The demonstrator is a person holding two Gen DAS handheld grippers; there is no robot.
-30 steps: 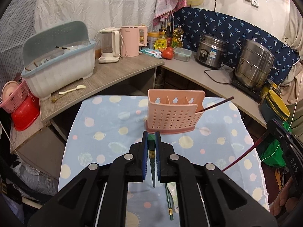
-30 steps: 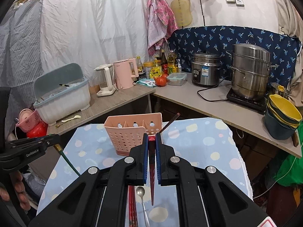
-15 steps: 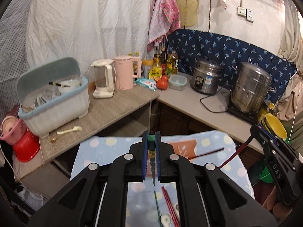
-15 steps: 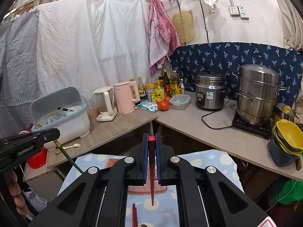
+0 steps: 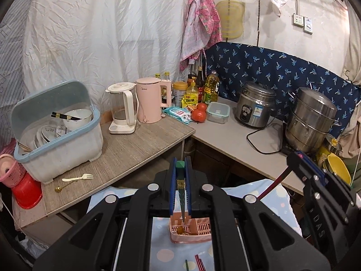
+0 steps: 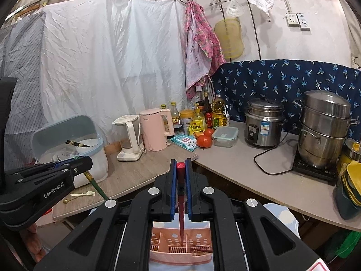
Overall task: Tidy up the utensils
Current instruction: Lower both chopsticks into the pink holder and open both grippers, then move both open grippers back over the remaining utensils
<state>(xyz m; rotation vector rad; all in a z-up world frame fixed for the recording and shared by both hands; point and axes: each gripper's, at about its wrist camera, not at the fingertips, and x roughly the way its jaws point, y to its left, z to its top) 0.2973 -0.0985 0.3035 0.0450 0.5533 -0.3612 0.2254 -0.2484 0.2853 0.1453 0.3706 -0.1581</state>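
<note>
My left gripper is shut on a green chopstick, its tip pointing down over the pink utensil holder on the blue dotted cloth. My right gripper is shut on a red chopstick, its tip hanging over the pink utensil holder. A dark chopstick lies inside the holder. More red and green chopsticks lie on the cloth in front of the holder. The right gripper also shows in the left wrist view, and the left gripper shows in the right wrist view.
A wooden counter behind holds a blue dish rack, two kettles, a small fork and a spoon. The grey counter at the right holds a rice cooker, a steamer pot and bowls.
Both grippers have tilted up and moved over the holder, which has dropped to the bottom of both views. Each chopstick now points down into the holder.
</note>
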